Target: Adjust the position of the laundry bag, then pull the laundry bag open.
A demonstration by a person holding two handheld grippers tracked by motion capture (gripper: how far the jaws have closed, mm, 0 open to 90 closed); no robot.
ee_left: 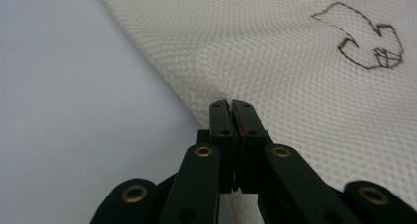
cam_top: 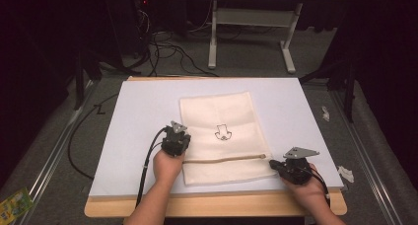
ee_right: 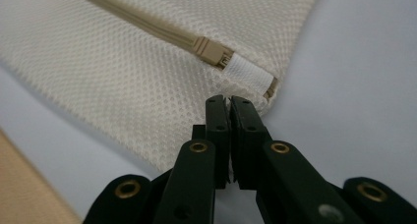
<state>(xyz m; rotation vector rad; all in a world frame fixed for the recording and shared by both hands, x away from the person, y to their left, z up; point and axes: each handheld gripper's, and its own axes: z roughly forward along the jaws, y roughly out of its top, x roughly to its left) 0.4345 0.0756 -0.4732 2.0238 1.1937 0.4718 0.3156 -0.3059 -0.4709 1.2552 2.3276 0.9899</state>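
A cream mesh bag [cam_top: 222,111] lies flat on the white board [cam_top: 143,111], with a small dark outline drawing [cam_top: 222,132] at its middle and a tan zipper [cam_top: 226,159] across its near part. My left gripper [cam_top: 178,139] is shut on the bag's left edge; in the left gripper view the mesh [ee_left: 275,52] puckers at the closed tips [ee_left: 231,102]. My right gripper [cam_top: 272,164] is shut on the bag's right edge. In the right gripper view its tips [ee_right: 229,99] pinch the mesh [ee_right: 123,71] just below the zipper end [ee_right: 214,52] and a white tab [ee_right: 248,72].
The board rests on a wooden table, whose edge [cam_top: 212,207] shows at the front. Cables [cam_top: 162,50] and another table's white legs [cam_top: 213,37] are on the floor behind. Crumpled white scraps [cam_top: 346,174] lie to the right and a green packet [cam_top: 15,203] at the bottom left.
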